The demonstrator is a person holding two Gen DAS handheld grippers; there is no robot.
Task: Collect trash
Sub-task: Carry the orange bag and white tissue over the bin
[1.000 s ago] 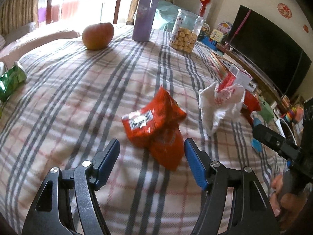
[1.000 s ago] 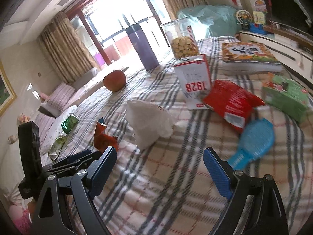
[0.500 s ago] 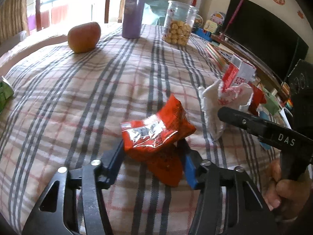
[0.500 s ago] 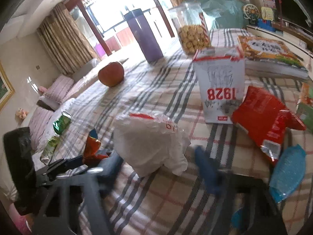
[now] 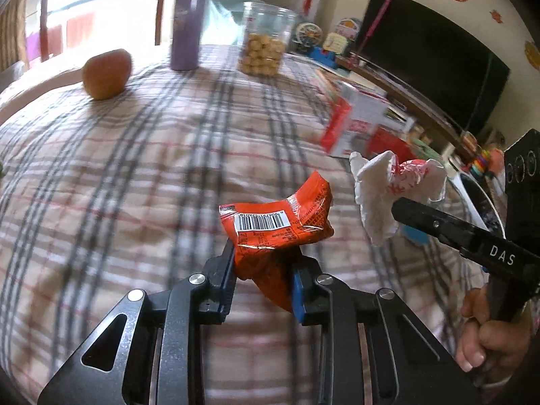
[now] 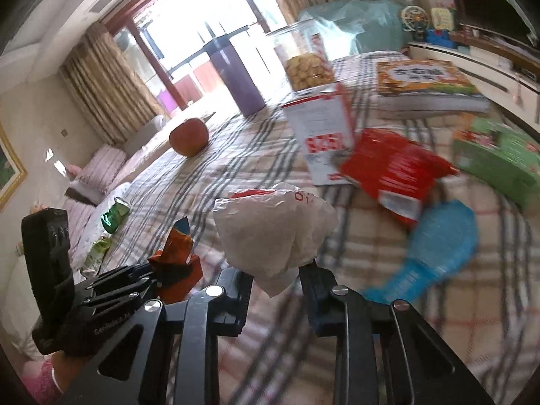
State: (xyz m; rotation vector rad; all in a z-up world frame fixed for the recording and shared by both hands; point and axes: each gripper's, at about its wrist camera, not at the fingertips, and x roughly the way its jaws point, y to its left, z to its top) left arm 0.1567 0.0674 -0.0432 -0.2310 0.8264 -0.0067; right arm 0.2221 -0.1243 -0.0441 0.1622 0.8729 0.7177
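Legible text on the tools and wrappers.
"DAS" in white stands on the right gripper's (image 5: 401,207) black arm; a barcode label sits on the orange wrapper (image 5: 280,216), digits too small; the carton's (image 6: 320,138) red numerals are blurred.

In the left wrist view, the wrapper (image 5: 276,217) sits at frame centre; the crumpled bag (image 5: 388,185) lies to its right, the apple (image 5: 107,73) upper left, the bottle (image 5: 187,23) and jar (image 5: 265,38) along the top.

Left gripper (image 5: 264,271) and right gripper (image 6: 276,283) both closing, angled downward
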